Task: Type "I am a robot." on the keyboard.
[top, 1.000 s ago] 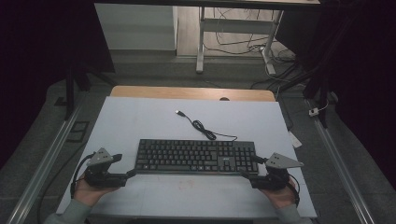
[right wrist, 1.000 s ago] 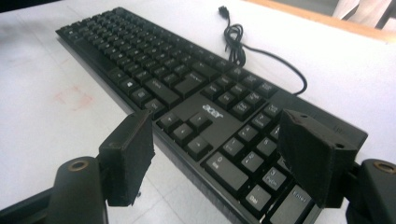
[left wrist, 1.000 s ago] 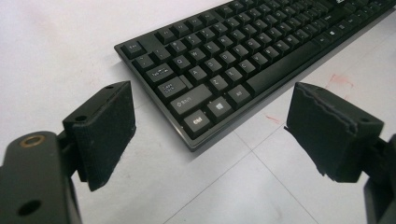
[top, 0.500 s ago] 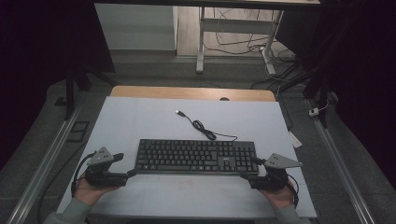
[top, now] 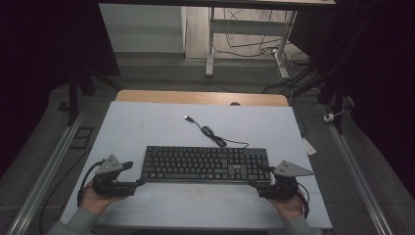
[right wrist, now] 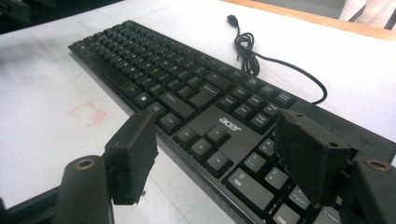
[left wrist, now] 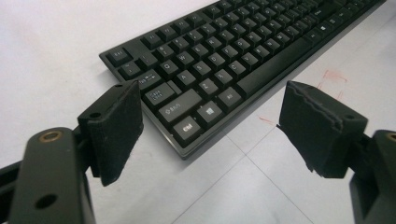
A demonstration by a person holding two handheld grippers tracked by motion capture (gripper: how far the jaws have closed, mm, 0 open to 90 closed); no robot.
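Note:
A black Acer keyboard [top: 205, 164] lies across the near middle of the white tabletop [top: 147, 127]. Its black cable [top: 215, 138] coils behind it and ends in a loose USB plug [top: 188, 118]. My left gripper [top: 139, 182] is at the keyboard's left front corner. In the left gripper view that gripper [left wrist: 210, 107] is open, with the corner of the keyboard [left wrist: 187, 130] lying between and beyond its pads. My right gripper [top: 252, 183] is at the right front corner. It [right wrist: 215, 126] is open too, low over the arrow keys of the keyboard [right wrist: 219, 123].
Faint red marks [top: 195, 192] sit on the tabletop in front of the keyboard. A wooden strip [top: 195, 97] runs along the table's far edge. A white tag [top: 308, 146] hangs off the right side. Metal rails [top: 49, 166] flank the table on the floor.

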